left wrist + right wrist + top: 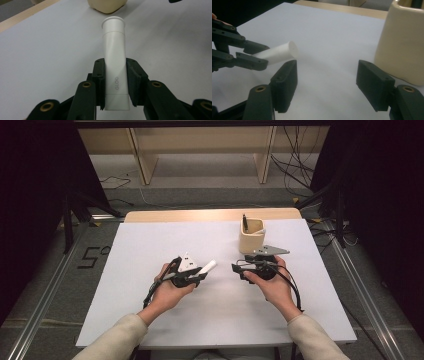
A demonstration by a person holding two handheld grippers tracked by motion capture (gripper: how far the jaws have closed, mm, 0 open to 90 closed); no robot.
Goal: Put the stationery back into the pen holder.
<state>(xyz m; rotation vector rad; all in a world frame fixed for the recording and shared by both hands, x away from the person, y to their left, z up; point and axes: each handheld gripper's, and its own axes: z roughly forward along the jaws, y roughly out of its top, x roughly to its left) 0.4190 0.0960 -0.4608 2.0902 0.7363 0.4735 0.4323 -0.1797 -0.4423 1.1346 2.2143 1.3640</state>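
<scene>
We see our left gripper (115,83) clamped on white tube (115,62), pads pressing both sides near base. Flared cap end points away toward cream container (107,5). White table (50,50) below.

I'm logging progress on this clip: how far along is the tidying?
Done: a dark pen already stands in the beige cup. In hand: the left gripper clamps the white glue stick above the table. Left: getting it into the cup; the right gripper is open, holding nothing.

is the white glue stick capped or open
Capped: the white glue stick, clamped in the left gripper, shows a flared cap with a seam line.
</scene>
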